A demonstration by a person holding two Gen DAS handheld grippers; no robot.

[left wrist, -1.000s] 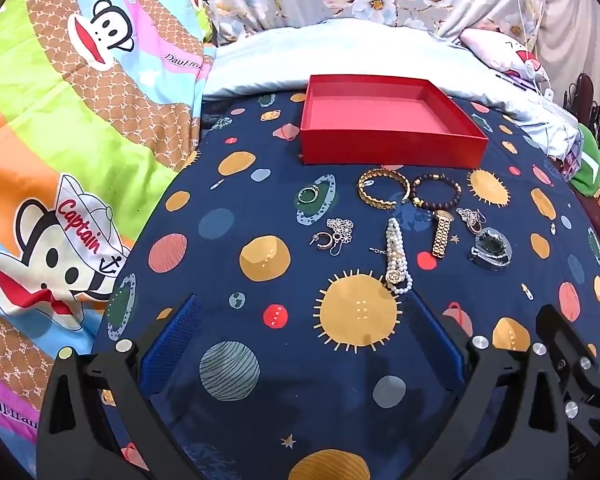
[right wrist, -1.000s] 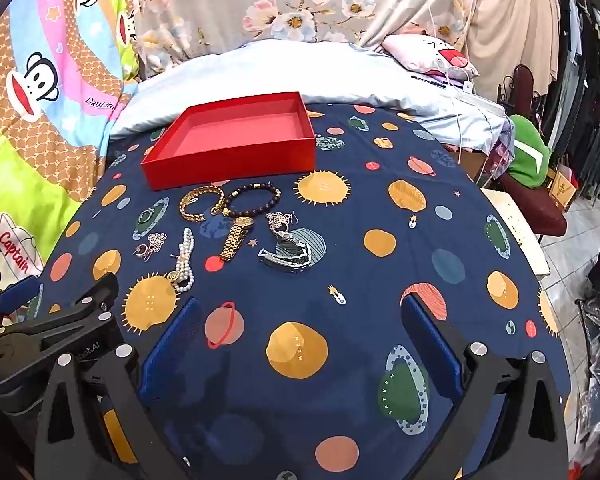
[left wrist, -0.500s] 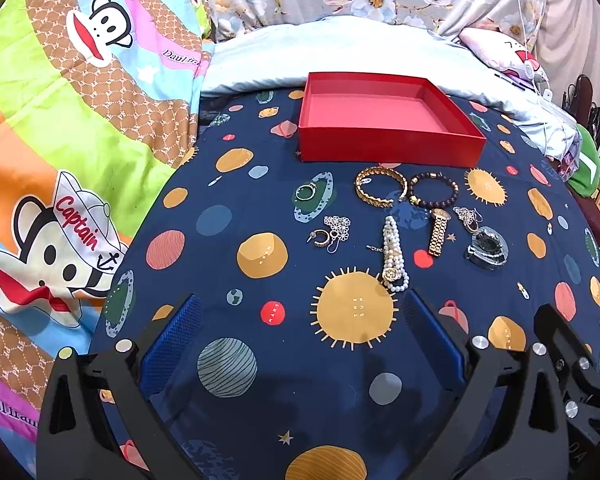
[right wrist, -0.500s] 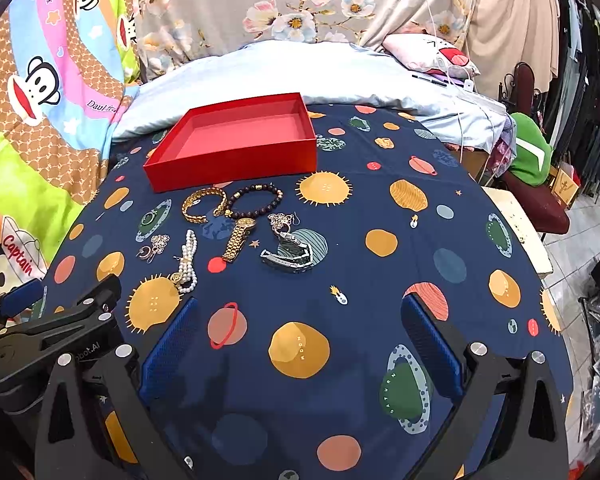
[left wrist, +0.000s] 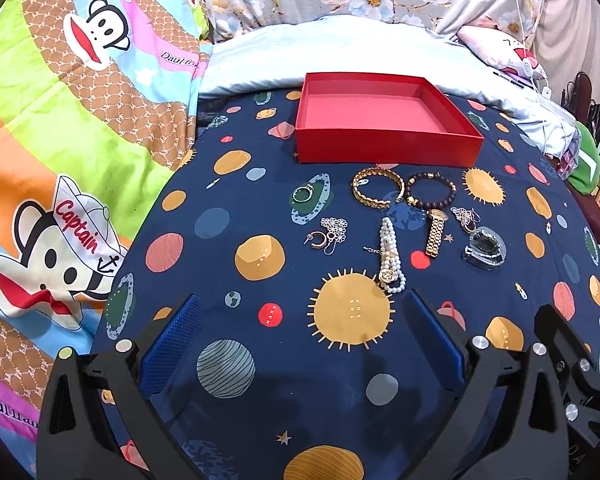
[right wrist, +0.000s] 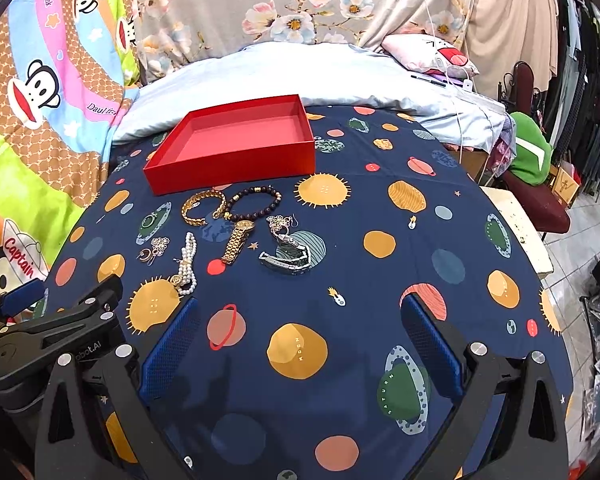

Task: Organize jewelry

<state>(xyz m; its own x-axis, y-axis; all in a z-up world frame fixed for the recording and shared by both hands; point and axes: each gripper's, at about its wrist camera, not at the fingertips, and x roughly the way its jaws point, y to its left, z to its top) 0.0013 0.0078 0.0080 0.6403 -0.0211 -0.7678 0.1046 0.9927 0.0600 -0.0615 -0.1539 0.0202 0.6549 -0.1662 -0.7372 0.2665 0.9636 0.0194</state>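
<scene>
Only the right view shows the left gripper [right wrist: 100,300]; both grippers gape, unladen.

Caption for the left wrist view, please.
Open left gripper hovers over the planet-print cloth, facing jewelry laid out before an empty red box.

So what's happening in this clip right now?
A person holds two handheld grippers over a space-print tablecloth, ready to sort jewelry. Nothing is picked up: the left gripper and the right gripper are both open and empty. The red tray has nothing in it. In front of it lie a gold bangle, a dark bead bracelet, a pearl bracelet, a gold watch, earrings and a ring.
</scene>
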